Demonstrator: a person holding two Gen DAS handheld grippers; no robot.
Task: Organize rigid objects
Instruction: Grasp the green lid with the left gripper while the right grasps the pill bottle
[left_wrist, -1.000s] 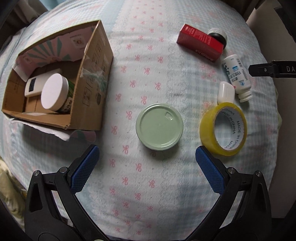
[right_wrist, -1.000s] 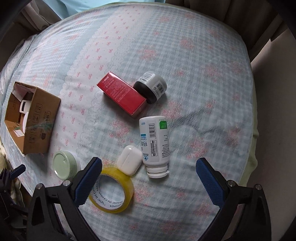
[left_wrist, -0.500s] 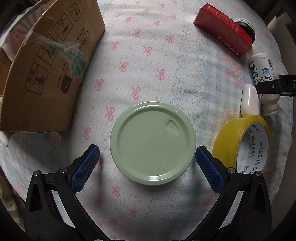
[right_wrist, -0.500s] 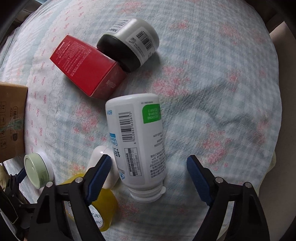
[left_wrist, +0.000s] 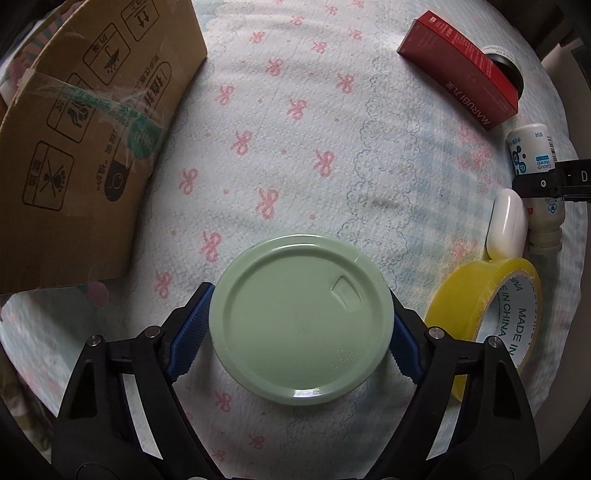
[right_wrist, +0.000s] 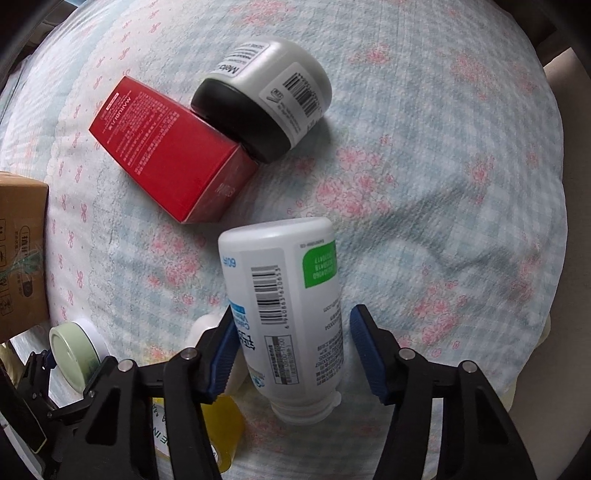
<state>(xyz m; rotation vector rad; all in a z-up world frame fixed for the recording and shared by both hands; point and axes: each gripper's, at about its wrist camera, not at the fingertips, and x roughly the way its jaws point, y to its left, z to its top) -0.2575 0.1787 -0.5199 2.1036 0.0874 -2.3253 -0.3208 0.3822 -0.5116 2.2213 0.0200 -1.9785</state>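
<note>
My left gripper (left_wrist: 300, 325) is shut on a round pale-green jar (left_wrist: 300, 321), blue pads against both sides of its lid; the jar also shows in the right wrist view (right_wrist: 72, 349). My right gripper (right_wrist: 291, 345) straddles a white pill bottle (right_wrist: 288, 302) lying on the bedspread. Its left pad touches the bottle and a narrow gap shows at the right pad. The bottle also shows in the left wrist view (left_wrist: 537, 173). A cardboard box (left_wrist: 85, 140) stands at the left.
A red carton (right_wrist: 170, 151) and a grey-and-black jar (right_wrist: 262, 96) lie beyond the bottle. A yellow tape roll (left_wrist: 491, 321) and a white case (left_wrist: 506, 221) lie between the grippers. The bed's edge runs along the right.
My left gripper moved forward and closed on the green jar. My right gripper came down over the white bottle and its jaws narrowed around it.
</note>
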